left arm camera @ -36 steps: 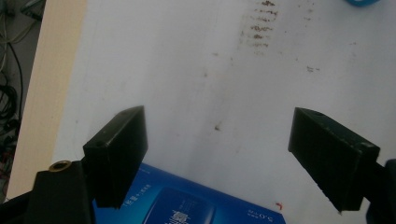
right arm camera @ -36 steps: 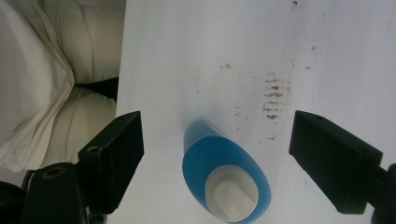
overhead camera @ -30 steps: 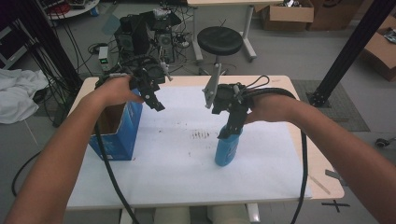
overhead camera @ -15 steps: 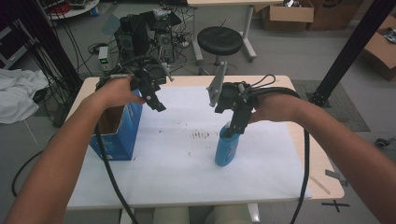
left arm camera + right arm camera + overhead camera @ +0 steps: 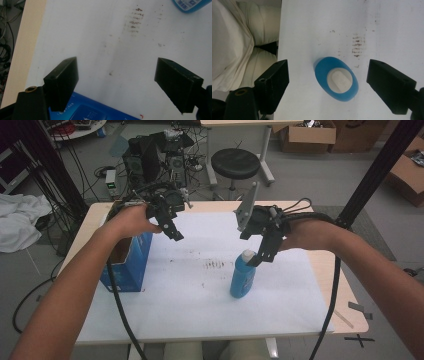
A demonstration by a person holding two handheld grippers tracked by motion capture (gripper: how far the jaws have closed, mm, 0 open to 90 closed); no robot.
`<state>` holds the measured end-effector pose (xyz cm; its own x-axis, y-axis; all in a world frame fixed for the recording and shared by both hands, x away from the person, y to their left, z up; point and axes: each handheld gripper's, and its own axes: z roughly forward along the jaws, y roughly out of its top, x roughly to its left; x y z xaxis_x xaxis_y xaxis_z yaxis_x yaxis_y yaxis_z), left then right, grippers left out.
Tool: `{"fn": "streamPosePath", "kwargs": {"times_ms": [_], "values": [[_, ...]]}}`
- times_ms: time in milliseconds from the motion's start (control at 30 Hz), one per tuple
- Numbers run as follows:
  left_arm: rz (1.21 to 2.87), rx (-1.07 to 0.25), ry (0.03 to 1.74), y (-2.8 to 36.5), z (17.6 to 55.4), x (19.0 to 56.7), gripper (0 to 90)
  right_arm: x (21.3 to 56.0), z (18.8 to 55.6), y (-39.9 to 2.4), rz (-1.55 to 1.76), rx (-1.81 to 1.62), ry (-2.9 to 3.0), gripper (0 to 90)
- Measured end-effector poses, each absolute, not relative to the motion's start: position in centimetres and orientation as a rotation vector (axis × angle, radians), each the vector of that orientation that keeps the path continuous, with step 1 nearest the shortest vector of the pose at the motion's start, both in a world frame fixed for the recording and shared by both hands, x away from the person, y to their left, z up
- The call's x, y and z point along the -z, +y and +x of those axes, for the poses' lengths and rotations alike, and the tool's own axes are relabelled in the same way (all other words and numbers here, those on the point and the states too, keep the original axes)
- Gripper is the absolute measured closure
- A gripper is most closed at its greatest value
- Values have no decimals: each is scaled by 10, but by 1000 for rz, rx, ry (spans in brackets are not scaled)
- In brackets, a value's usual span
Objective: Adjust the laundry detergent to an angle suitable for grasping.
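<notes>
Right gripper (image 5: 259, 254) hangs over the bottle (image 5: 243, 275), pointing steeply down, forearm reaching in from the right edge of the table (image 5: 345, 285); its jaws are spread wide, one on each side above the white cap (image 5: 339, 81), touching nothing. The blue bottle stands upright on the white sheet (image 5: 200, 295), right of centre, just beside a patch of dark smudges (image 5: 215, 265), cap closed. Over on the left, the left gripper (image 5: 172, 231) is held above the box (image 5: 131, 265), tilted down toward the sheet, jaws released and empty. The blue box stands open-topped near the table's left edge; its inside is hidden by the hand, so contents can't be told.
</notes>
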<state>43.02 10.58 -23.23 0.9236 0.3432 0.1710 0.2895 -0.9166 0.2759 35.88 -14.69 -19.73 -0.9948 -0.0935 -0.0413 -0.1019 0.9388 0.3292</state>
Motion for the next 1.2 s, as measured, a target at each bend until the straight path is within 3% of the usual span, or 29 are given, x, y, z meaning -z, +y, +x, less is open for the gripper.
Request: {"fn": "streamPosePath", "kwargs": {"times_ms": [667,1200], "values": [[2811,-307,523,105,414,243,197,197,357,-196,-17,-545,3045,180],[2804,-310,529,104,411,246,197,235,364,-251,172,-449,3051,180]]}}
